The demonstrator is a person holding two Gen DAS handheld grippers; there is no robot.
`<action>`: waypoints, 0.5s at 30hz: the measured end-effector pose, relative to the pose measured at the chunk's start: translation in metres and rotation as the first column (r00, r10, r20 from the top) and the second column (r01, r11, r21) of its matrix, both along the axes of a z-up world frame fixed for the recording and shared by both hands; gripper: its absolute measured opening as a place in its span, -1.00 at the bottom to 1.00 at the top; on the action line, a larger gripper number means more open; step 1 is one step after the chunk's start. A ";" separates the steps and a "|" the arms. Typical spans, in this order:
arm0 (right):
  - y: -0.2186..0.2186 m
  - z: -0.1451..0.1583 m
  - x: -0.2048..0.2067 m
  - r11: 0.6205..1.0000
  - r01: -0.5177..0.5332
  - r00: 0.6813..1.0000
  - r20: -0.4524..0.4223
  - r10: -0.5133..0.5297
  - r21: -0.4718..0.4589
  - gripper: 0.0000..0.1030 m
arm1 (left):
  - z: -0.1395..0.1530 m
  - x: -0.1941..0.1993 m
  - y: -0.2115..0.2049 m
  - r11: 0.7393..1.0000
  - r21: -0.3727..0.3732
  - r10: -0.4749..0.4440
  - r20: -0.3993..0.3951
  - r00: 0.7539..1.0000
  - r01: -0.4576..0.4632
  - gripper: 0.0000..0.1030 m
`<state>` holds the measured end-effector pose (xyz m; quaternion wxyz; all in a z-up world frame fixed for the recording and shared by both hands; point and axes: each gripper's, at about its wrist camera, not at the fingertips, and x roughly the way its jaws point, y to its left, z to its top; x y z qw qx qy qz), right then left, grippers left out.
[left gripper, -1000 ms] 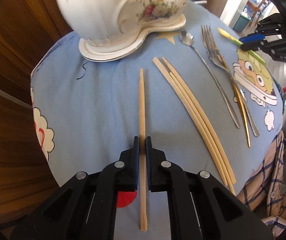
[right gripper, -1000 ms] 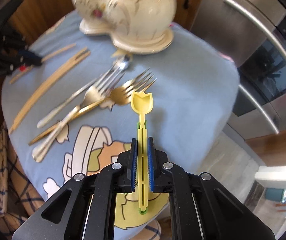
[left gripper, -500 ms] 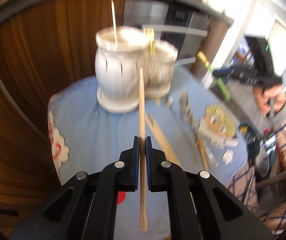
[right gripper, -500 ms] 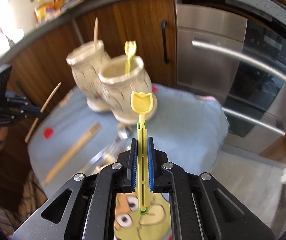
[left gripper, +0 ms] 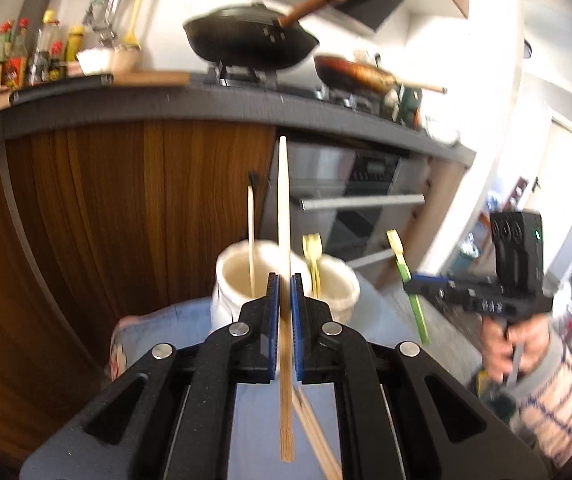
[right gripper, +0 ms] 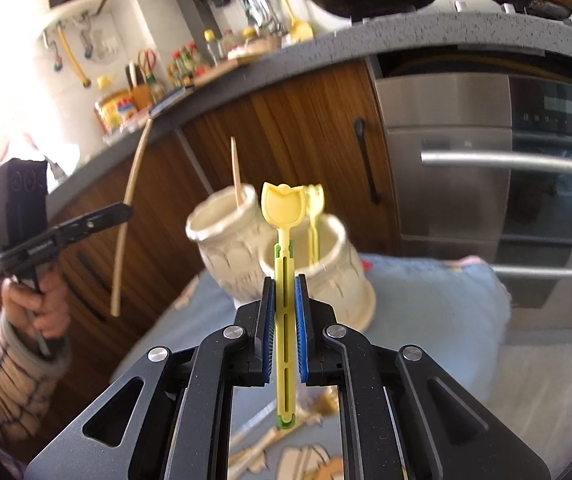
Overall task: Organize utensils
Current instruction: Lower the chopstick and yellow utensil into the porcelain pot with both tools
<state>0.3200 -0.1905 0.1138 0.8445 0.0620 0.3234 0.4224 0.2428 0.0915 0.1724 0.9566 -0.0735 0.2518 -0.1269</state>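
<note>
1. Two grips: left gripper clamps a bamboo chopstick at frame centre; right gripper clamps a yellow plastic spoon.
2. Ahead, the ceramic holder already contains one chopstick and a yellow fork.
3. Several utensils remain on the blue cloth, lower frame.

Blurred, hidden and cut-off parts

The cream ceramic twin-pot holder is motion-blurred, its base hidden behind black gripper fingers; the loose bamboo chopsticks run off the bottom edge.
</note>
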 end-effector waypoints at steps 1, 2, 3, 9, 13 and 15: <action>0.001 0.003 0.002 1.000 0.011 1.000 0.010 -0.011 0.020 -0.80 | 0.004 0.005 0.001 1.000 -0.009 0.015 0.020 1.000 -0.015 -0.89; 0.002 0.006 0.003 0.999 0.020 1.000 0.019 -0.021 0.041 -0.80 | 0.007 0.010 0.001 0.999 -0.015 0.041 0.048 0.998 -0.040 -0.89; 0.002 0.008 0.005 0.998 0.024 0.999 0.024 -0.026 0.058 -0.80 | 0.010 0.014 0.002 0.998 -0.023 0.053 0.065 0.996 -0.051 -0.89; 0.016 0.022 0.013 0.993 0.037 0.997 0.063 -0.044 0.113 -0.80 | 0.028 0.037 -0.004 0.993 -0.051 0.111 0.192 0.975 -0.103 -0.89; 0.028 0.027 0.019 0.992 0.069 0.991 0.104 -0.080 0.108 -0.80 | 0.030 0.049 -0.012 0.991 -0.051 0.132 0.235 0.963 -0.124 -0.89; 0.033 0.028 0.025 0.988 0.095 0.987 0.117 -0.109 0.119 -0.80 | 0.029 0.056 -0.015 0.988 -0.047 0.153 0.253 0.955 -0.145 -0.89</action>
